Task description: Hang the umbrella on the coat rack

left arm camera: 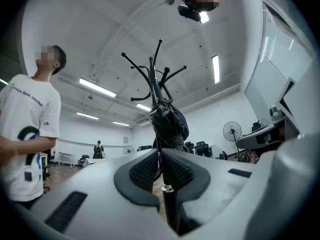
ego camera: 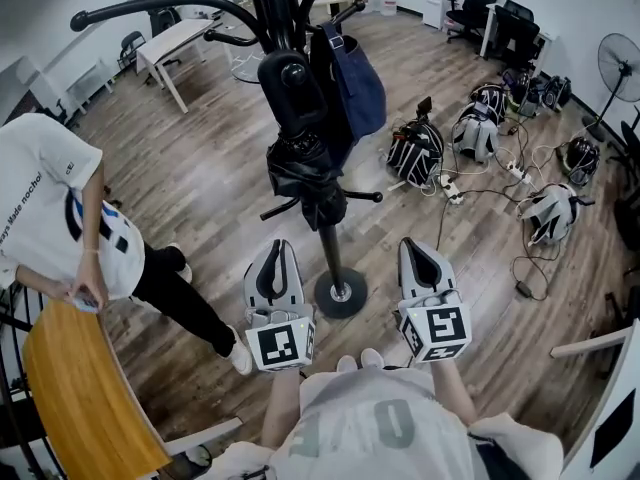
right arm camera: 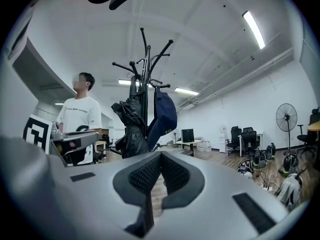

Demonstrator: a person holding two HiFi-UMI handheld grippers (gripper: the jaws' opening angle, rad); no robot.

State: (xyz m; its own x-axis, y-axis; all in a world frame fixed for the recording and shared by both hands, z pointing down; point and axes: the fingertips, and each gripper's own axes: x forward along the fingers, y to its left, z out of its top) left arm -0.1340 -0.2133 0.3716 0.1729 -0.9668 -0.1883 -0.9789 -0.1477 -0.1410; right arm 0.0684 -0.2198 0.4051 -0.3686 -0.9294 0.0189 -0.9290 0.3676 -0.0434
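Observation:
The black folded umbrella (ego camera: 305,173) hangs from an arm of the black coat rack (ego camera: 330,248), close against its pole. A dark blue bag (ego camera: 357,90) hangs on the rack's far side. My left gripper (ego camera: 275,255) and right gripper (ego camera: 420,251) are low, near my body, on either side of the rack's round base and apart from it. Both are shut with nothing between the pads. In the left gripper view the umbrella (left arm camera: 169,121) hangs ahead, above the shut left gripper (left arm camera: 160,164). In the right gripper view the umbrella (right arm camera: 127,121) and bag (right arm camera: 164,115) hang side by side.
A person in a white shirt (ego camera: 60,208) stands at the left beside a wooden table (ego camera: 80,398). Several packs (ego camera: 480,133) and cables lie on the floor at the right. A fan (ego camera: 622,68) and office chairs stand at the back right.

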